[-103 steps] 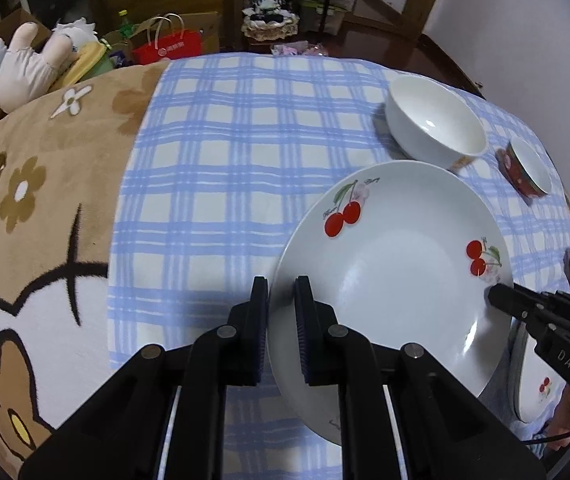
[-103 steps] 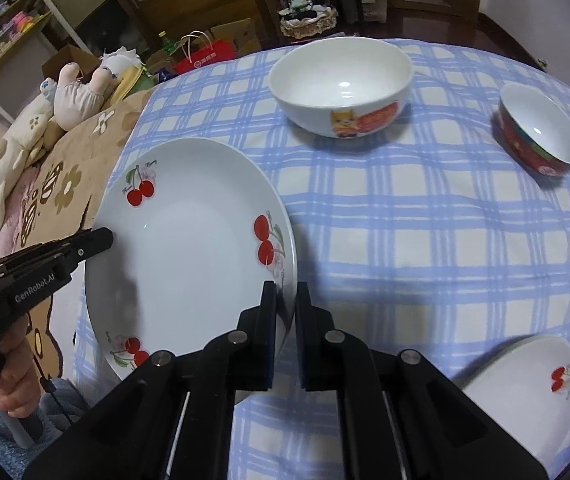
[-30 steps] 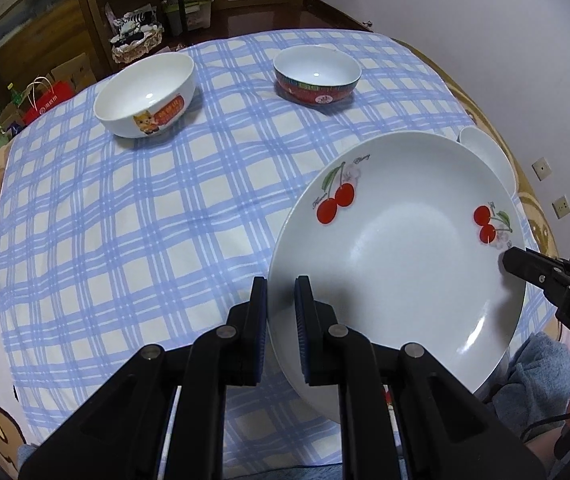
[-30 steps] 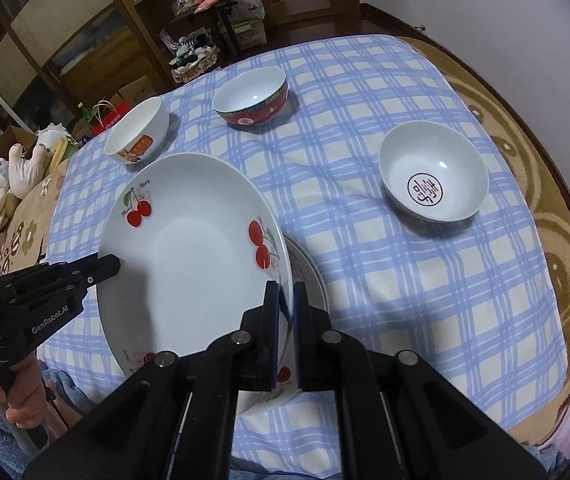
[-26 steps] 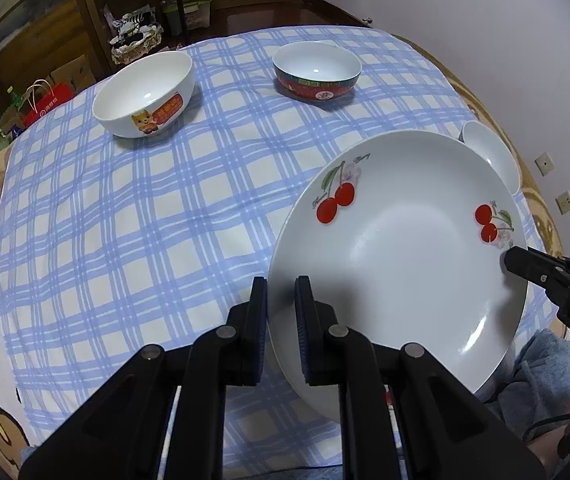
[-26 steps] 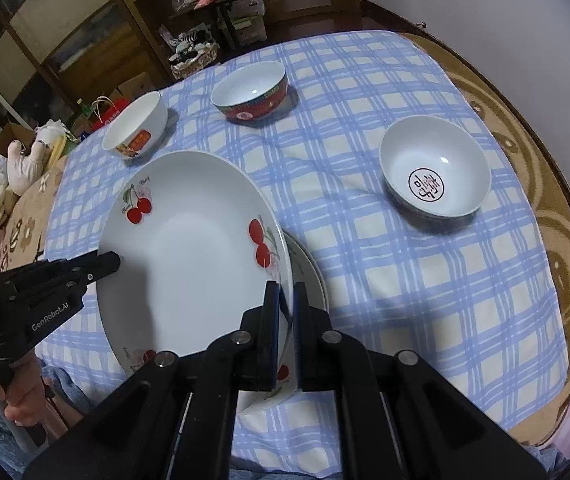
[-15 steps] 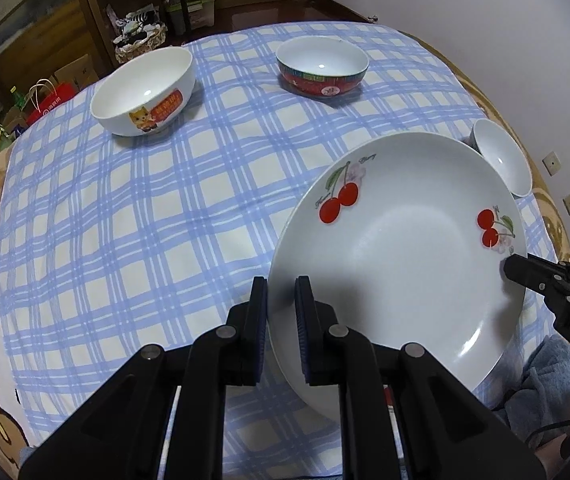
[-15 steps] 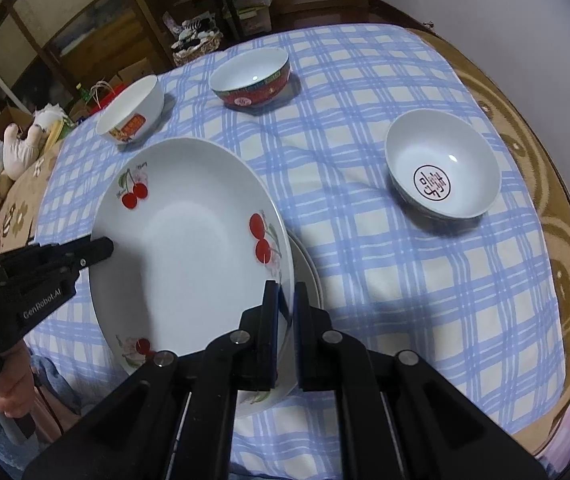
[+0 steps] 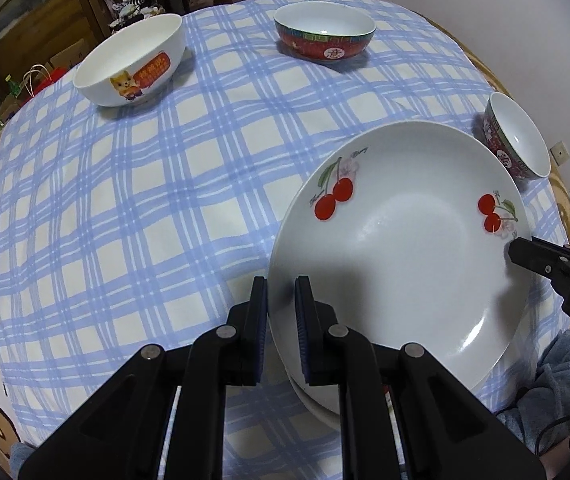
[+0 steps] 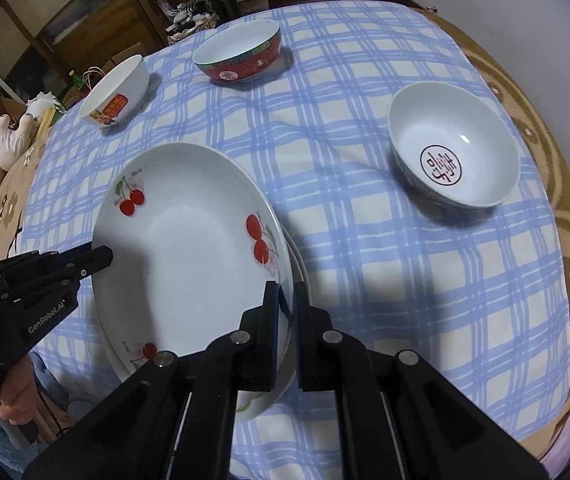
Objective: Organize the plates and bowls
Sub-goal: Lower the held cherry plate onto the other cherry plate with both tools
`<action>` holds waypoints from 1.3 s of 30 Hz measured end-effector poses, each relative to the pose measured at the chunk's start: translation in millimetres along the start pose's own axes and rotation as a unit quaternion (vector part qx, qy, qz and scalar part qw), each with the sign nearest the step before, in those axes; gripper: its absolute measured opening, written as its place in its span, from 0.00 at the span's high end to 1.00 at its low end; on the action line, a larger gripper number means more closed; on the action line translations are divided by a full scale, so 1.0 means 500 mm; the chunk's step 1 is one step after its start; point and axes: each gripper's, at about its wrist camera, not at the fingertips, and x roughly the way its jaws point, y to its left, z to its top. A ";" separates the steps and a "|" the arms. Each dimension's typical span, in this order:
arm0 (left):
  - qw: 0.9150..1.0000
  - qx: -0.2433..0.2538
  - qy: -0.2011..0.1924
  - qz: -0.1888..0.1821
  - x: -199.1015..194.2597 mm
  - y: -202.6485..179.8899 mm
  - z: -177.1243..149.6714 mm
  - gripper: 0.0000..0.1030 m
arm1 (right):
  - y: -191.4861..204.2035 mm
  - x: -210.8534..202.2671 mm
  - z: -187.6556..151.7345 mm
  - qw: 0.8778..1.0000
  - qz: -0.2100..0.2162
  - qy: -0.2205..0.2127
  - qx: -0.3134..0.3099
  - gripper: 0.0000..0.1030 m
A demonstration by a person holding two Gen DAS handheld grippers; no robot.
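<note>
I have the cherry plate pinched at two opposite points of its rim: my left tool is clenched on the left edge, my right tool on the right edge. It hangs low over the near part of the checked surface, right above a second plate, of which only a sliver of rim shows beneath it; I cannot tell whether the two touch yet.

I judge this plate stiff, fairly heavy for such thin grips, and glazed, so slippery between the pads. It would chip or crack if dropped, or knocked hard on the one below. The rim is the only sensible hold, and both sides must stay level or it will tip out.

The three bowls, the cartoon bowl, red bowl and stamped bowl, stand well apart farther back on the surface.
</note>
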 end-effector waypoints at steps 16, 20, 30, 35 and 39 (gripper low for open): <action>1.000 0.006 -0.018 -0.004 0.002 -0.006 -0.005 0.87 | 0.000 0.025 0.004 1.000 -0.025 0.008 0.002 0.91; 1.000 0.012 -0.021 0.000 0.006 -0.012 -0.008 0.87 | 0.006 0.028 0.007 0.999 -0.036 0.007 -0.005 0.91; 1.000 0.015 -0.018 -0.002 0.012 -0.012 -0.017 0.86 | 0.019 0.043 0.004 0.998 -0.067 0.013 -0.018 0.91; 1.000 0.020 -0.020 0.006 0.013 -0.017 -0.019 0.86 | 0.023 0.044 0.005 0.997 -0.078 0.011 -0.007 0.91; 1.000 0.014 -0.018 0.000 0.014 -0.012 -0.017 0.85 | 0.034 0.046 0.006 0.995 -0.096 0.012 -0.012 0.91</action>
